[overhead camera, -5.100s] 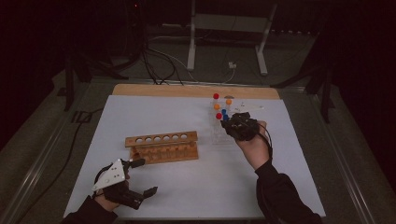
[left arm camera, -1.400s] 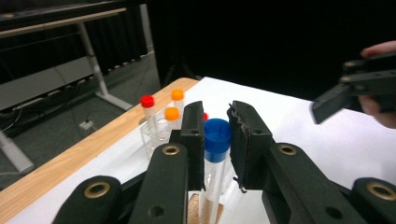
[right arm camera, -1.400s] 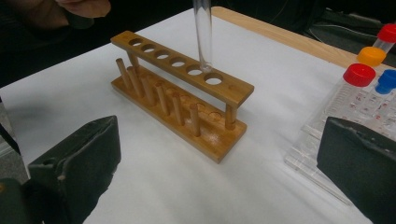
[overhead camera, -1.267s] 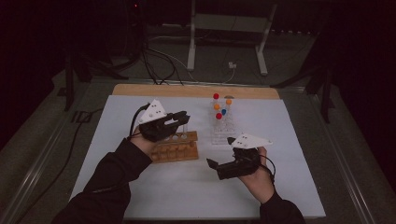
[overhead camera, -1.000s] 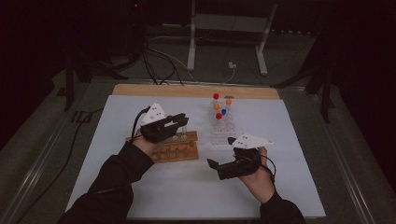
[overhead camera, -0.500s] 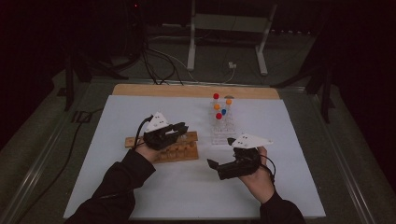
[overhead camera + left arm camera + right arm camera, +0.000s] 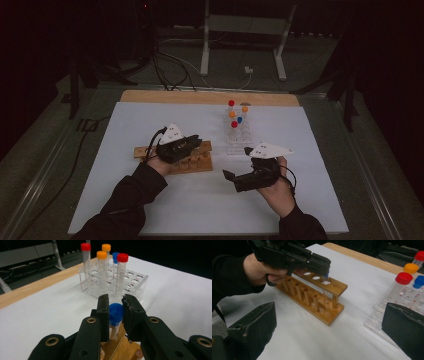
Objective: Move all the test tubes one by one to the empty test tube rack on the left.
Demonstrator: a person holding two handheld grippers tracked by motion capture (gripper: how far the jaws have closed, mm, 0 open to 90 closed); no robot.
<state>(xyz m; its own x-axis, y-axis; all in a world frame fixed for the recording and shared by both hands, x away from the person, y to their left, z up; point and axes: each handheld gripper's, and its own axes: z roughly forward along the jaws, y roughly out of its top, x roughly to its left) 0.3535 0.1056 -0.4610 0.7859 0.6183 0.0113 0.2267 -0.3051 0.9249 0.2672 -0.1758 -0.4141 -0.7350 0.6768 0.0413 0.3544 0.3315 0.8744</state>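
The left tool (image 7: 192,144) reaches forward over the wooden rack (image 7: 196,165) at 9 o'clock on the worktop (image 7: 125,125), jaws pinching a blue-capped tube (image 7: 116,312) standing in the rack's end hole; its lower end is hidden. The right tool (image 7: 230,176), at 5 o'clock, points left, jaws wide, holding nothing.

White-topped table (image 7: 125,200) — wooden rack (image 7: 197,164) and clear rack (image 7: 239,140) upon it.
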